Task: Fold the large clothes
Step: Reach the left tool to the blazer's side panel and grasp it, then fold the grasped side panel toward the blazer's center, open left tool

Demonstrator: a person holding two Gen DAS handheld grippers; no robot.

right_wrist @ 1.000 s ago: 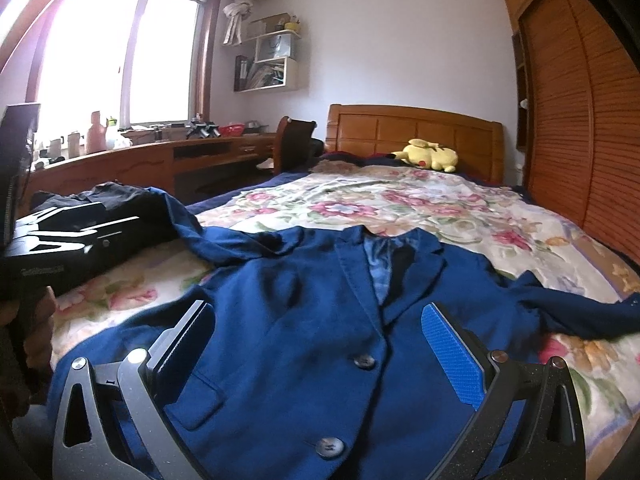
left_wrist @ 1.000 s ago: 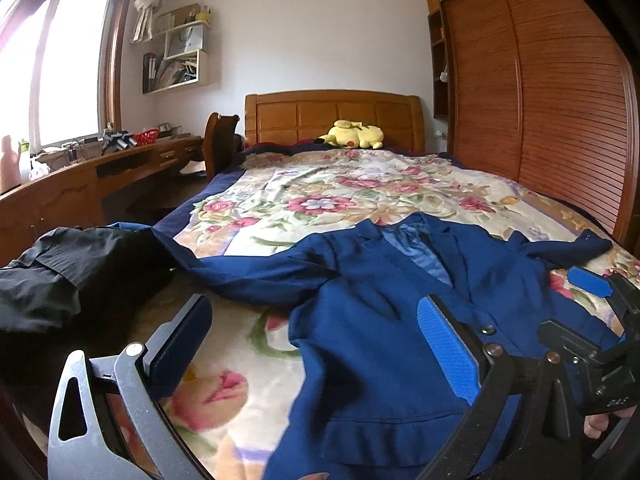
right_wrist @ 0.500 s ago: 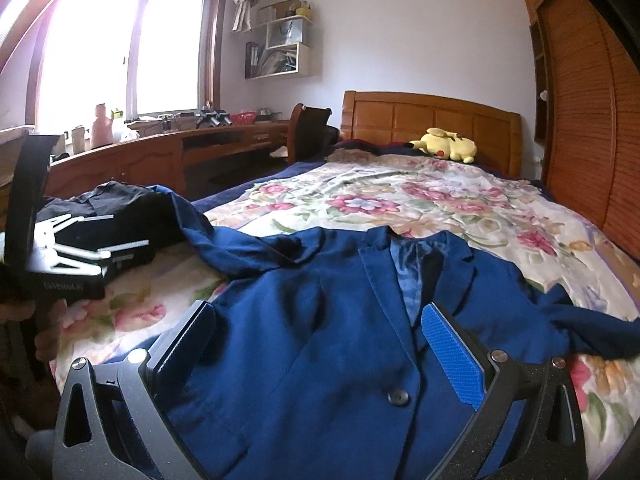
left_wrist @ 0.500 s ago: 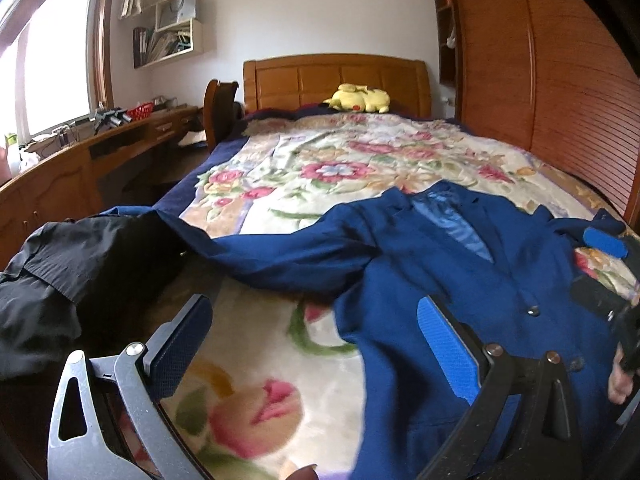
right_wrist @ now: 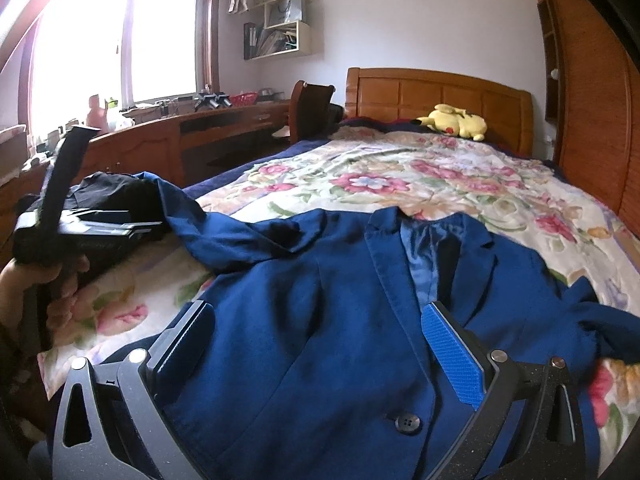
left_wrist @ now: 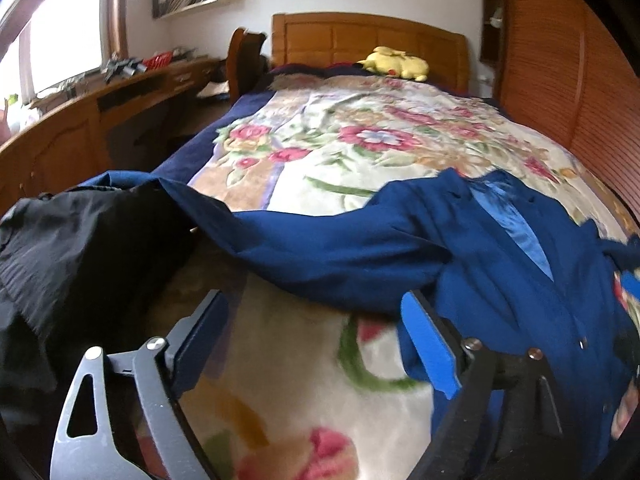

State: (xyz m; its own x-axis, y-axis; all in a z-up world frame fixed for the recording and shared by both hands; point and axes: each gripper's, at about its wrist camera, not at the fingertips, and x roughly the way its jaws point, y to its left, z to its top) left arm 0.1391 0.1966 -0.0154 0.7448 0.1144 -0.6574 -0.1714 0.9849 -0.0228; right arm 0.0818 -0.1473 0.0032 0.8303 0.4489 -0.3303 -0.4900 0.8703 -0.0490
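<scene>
Lying face-up on the bed's floral blanket (right_wrist: 460, 184), the blue jacket (right_wrist: 320, 320) has its collar toward the headboard (right_wrist: 440, 96) at 12 o'clock and a dark button (right_wrist: 408, 423) at 6 o'clock in the right wrist view. One sleeve (left_wrist: 320, 248) stretches toward 9 o'clock, its end reaching a heap of black clothing (left_wrist: 72, 248) at the bed's edge.

Left hand-held gripper (left_wrist: 316, 344): jaws wide but closing; only bare blanket between them, sleeve just beyond the tips at 12 o'clock. View is motion-blurred. In the right wrist view the same tool sits at 9 o'clock, held by a hand (right_wrist: 24, 292).

Right hand-held gripper (right_wrist: 324, 352): jaws wide apart, above the jacket front, fabric visible between the fingers; pads not pressing on it.

Background: yellow plush toy (right_wrist: 456, 120) by the headboard, wooden surface (right_wrist: 168, 136) under the window at 10 o'clock, wardrobe (right_wrist: 592, 120) at 3 o'clock.
</scene>
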